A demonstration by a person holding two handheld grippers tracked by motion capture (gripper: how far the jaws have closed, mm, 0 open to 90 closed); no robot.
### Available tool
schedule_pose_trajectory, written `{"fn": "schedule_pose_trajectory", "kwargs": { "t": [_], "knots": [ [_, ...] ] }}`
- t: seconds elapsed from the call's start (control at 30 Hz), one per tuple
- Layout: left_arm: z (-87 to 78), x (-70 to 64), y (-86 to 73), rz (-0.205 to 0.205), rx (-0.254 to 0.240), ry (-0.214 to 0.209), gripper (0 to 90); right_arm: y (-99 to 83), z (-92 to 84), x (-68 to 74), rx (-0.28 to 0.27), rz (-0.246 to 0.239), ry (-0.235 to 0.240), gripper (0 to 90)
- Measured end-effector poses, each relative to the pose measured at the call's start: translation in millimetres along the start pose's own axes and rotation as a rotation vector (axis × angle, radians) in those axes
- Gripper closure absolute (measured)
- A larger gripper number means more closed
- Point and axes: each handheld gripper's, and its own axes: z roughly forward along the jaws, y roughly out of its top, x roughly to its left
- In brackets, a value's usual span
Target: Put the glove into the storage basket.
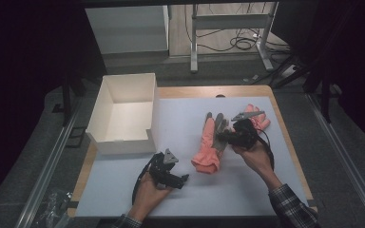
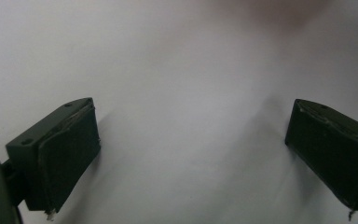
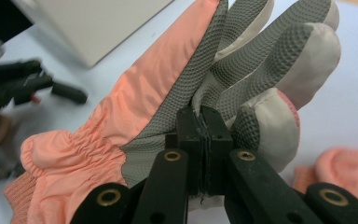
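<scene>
High view: my right gripper (image 1: 224,136) pinches the palm of the orange-and-grey glove (image 1: 210,144), which lies on the white mat (image 1: 247,190) to the right of the open white box (image 1: 123,114), its cuff toward me. A second orange glove (image 1: 261,118) lies farther right of the box, just beyond my right hand (image 1: 256,156). My left gripper (image 1: 183,179) rests on the mat near the box's front right corner, apart from the first glove.

Left gripper view: my left jaws stand spread wide over bare mat (image 2: 182,93), nothing between them.

Right gripper view: my right jaws are pressed together on a fold of the glove's grey textured palm (image 3: 200,88), below its fingers. The box wall (image 3: 98,23) stands beyond the glove; the second glove (image 3: 340,168) lies at the lower right.
</scene>
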Motion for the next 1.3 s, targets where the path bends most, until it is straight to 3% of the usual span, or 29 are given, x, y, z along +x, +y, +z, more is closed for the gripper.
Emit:
{"fn": "schedule_pose_trajectory", "kwargs": {
  "t": [0.2, 0.33, 0.4, 0.5, 0.6, 0.67, 0.73, 0.83, 0.9, 0.97, 1.1, 1.3],
  "knots": [
    [0.0, 0.2, 0.1, 0.002, 0.001, 0.001, 2.9, -21.2, -1.2, 3.7, 0.040, -0.032, 0.045, 87.7],
    [0.0, 0.0, 0.0, 0.001, 0.001, -0.001, 2.9, -34.8, 13.2, 5.1, 0.077, -0.056, 0.059, 87.6],
    [0.3, -0.3, -0.1, -0.005, -0.004, 0.000, 2.8, -42.7, 30.5, 4.2, 0.091, -0.067, 0.059, 86.8],
    [0.3, -0.3, 0.0, -0.004, -0.003, 0.000, 2.8, -42.9, 33.1, 3.7, 0.079, -0.076, 0.063, 84.5],
    [0.3, -0.4, -0.1, -0.005, -0.003, 0.000, 2.9, -39.4, 30.4, 5.6, 0.071, -0.109, -0.002, 72.7],
    [0.3, -0.4, 0.0, -0.004, -0.003, 0.000, 2.8, -39.0, 28.5, 5.9, 0.067, -0.109, -0.009, 72.3],
    [0.3, -0.1, 0.0, 0.000, -0.003, 0.001, 2.8, -38.5, 14.6, 6.3, 0.040, -0.106, -0.043, 69.9],
    [0.2, 0.2, 0.1, 0.004, -0.003, 0.002, 2.9, -41.1, 3.1, 4.5, 0.024, -0.085, -0.056, 71.0],
    [0.3, 0.0, 0.1, 0.002, -0.002, 0.001, 2.8, -49.0, -6.5, 1.6, 0.031, -0.066, -0.068, 80.0],
    [0.3, 0.0, 0.1, 0.001, -0.002, 0.001, 2.8, -52.8, -7.9, 0.7, 0.040, -0.063, -0.073, 82.2],
    [0.3, -0.3, 0.0, -0.003, -0.002, 0.000, 2.8, -68.3, -0.2, -6.5, 0.072, -0.029, -0.091, 87.6],
    [0.3, -0.3, 0.0, -0.003, -0.002, 0.000, 2.9, -67.8, 16.7, -10.6, 0.081, -0.025, -0.124, 87.4]
  ]
}}
